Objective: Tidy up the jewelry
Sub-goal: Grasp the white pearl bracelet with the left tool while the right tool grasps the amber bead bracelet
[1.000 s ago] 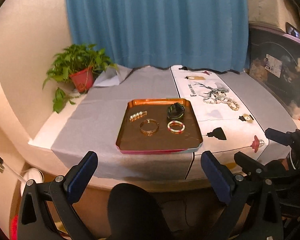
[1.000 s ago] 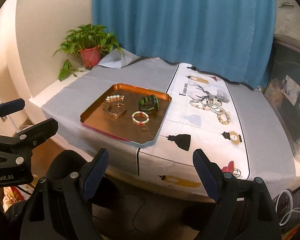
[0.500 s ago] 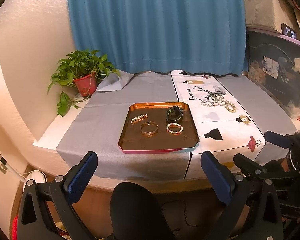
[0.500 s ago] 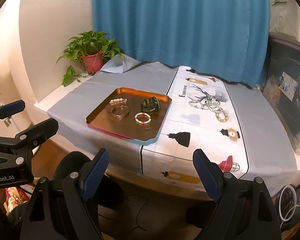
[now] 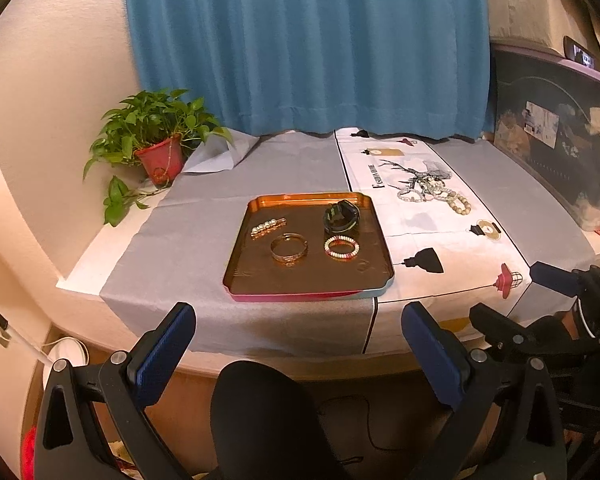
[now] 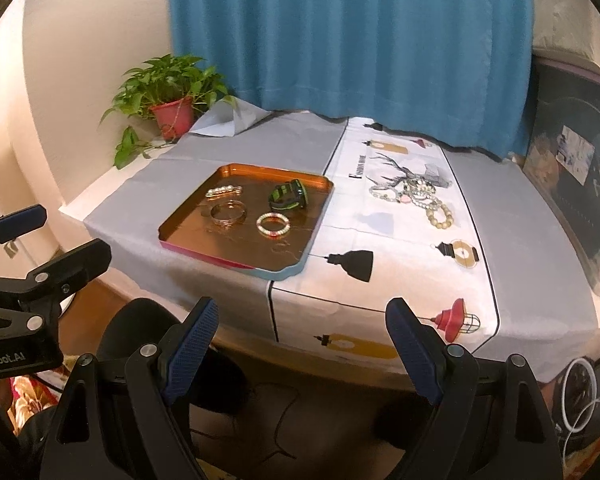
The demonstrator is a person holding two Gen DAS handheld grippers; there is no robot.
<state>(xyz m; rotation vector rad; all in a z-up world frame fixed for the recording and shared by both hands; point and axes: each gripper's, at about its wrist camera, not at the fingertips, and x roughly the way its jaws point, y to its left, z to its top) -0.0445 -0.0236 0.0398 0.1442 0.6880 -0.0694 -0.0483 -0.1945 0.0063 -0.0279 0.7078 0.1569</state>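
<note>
Left claw (image 5: 298, 344) released, empty; tray (image 5: 309, 294) with bangle (image 5: 288, 246) at 12 o'clock, apart; right claw (image 6: 302, 340) released, empty; necklaces (image 6: 420, 200) on cloth at 1 o'clock, far.

my copper-orange metal tray (image 5: 374, 236) has a pink front edge and holds a black-and-green watch band (image 5: 341, 217). it sits on a plain grey tablecloth (image 5: 188, 236) beside a white runner printed with black lamps (image 6: 400, 268), under a teal pleated curtain (image 5: 300, 40).

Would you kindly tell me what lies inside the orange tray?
Inside the orange tray: pearl clip, gold bangle, beaded bracelet, dark watch. Nothing looks hidden.
</note>
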